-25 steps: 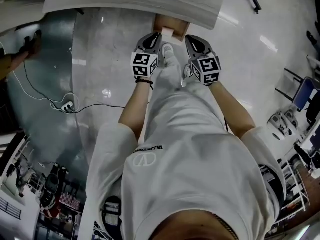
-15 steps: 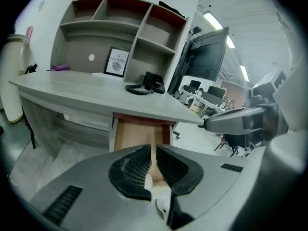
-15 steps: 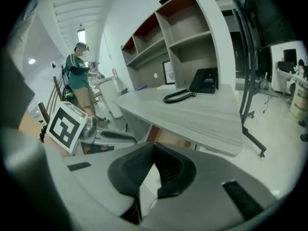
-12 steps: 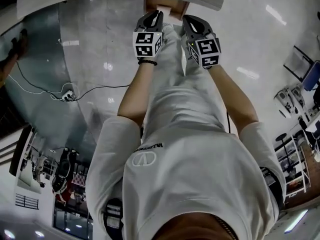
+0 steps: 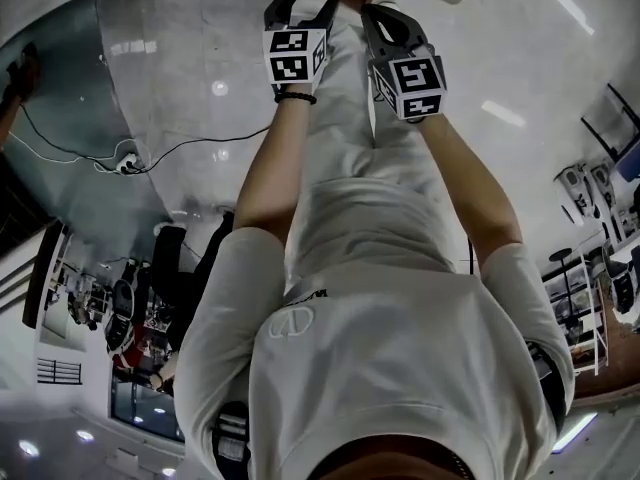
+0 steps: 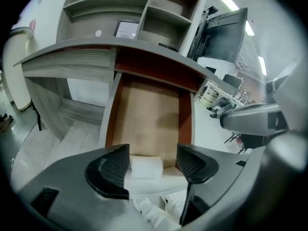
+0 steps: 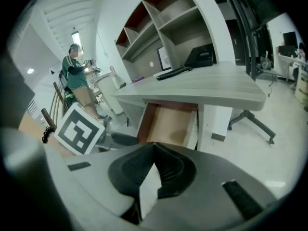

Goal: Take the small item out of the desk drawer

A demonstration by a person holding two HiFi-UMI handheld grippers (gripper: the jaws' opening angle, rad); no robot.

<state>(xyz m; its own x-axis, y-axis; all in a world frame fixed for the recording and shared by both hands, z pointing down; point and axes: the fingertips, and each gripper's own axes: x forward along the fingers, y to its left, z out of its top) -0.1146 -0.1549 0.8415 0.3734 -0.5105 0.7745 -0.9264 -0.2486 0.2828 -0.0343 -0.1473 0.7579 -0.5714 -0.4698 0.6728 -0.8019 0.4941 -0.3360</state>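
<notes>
The desk drawer stands pulled out under the grey desktop, its brown bottom bare. A small white item lies at its front end. My left gripper hangs over that end. Its jaws have just been opening and now stand wide, with the white item between them and no pad pressing on it. In the head view the left gripper and right gripper sit side by side at the drawer's front. My right gripper is shut, pointing at the drawer from the right.
Open shelves rise behind the desktop. A keyboard and a phone lie on the desk. A monitor stands to the right. A cable and power strip lie on the floor. A person in green stands far off.
Both grippers have dropped toward the drawer, moving up the head view. The left gripper's jaws went from shut to wide open. The right jaws stayed shut.
</notes>
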